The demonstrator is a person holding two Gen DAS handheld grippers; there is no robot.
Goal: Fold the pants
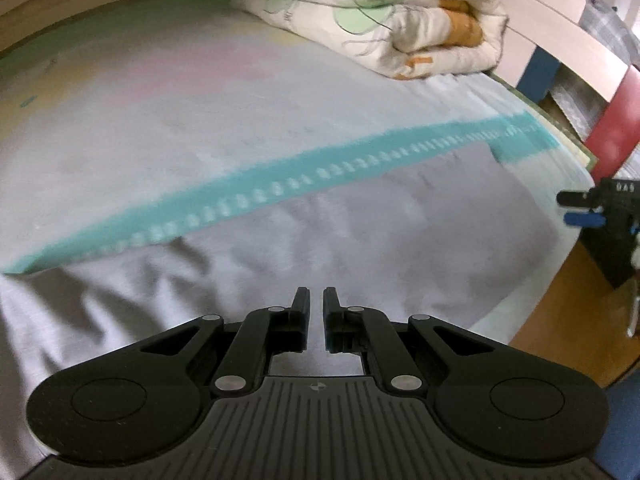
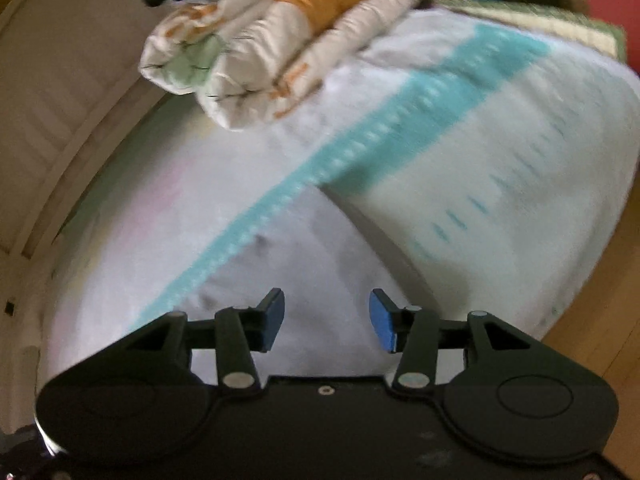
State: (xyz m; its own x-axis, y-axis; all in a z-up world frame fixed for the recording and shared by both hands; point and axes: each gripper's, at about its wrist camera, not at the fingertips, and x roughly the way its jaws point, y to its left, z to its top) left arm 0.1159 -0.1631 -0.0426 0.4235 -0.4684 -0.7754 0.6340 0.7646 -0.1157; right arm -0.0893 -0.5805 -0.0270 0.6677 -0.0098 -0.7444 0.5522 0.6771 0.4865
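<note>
The grey pants [image 1: 320, 248] are lying spread on the bed [image 1: 140, 112], running along just under the teal stripe [image 1: 280, 184] of the sheet, with some wrinkles toward the near-left end. Your left gripper [image 1: 316, 300] has its fingers nearly together with nothing in them, hovering over the fabric. The right gripper [image 2: 326, 312] has its fingers moderately wide, empty too, above the pale cloth.

Looks to me like you're between grabs, so pick your edges carefully. I'd go for the two corners of one end, pinching only the layers you mean to move. Open the left fingers before you come down. Lift both sides evenly so the fold line stays straight, and keep clear of the folded quilt [image 1: 400, 20] at the far end.
</note>
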